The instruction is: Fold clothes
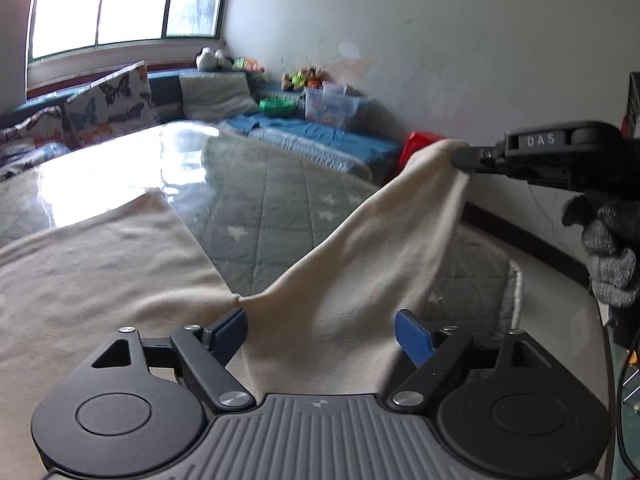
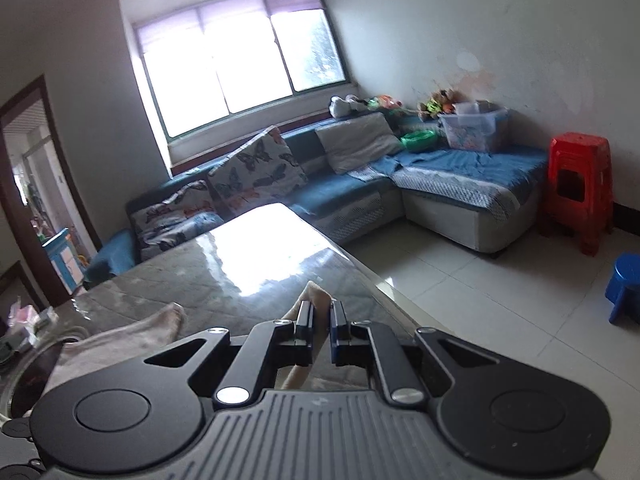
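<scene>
The right tongs are closed on a corner of a cream garment, a strip of the cloth pinched between the two blue-padded fingers, and they hold that corner lifted above the table near its right edge. From the left wrist view the same tongs appear at the right, held by a hand in a grey knit glove, with the cloth stretched up to them in a taut band. The left tongs are open, their fingers spread wide apart over the garment with nothing between them. The rest of the garment lies flat on the near left part of the glossy table, whose top shows a quilted grey pattern with stars and a bright glare toward the far edge. Beyond the table stand a blue sofa with butterfly cushions, a window, a red stool and a blue stool.
</scene>
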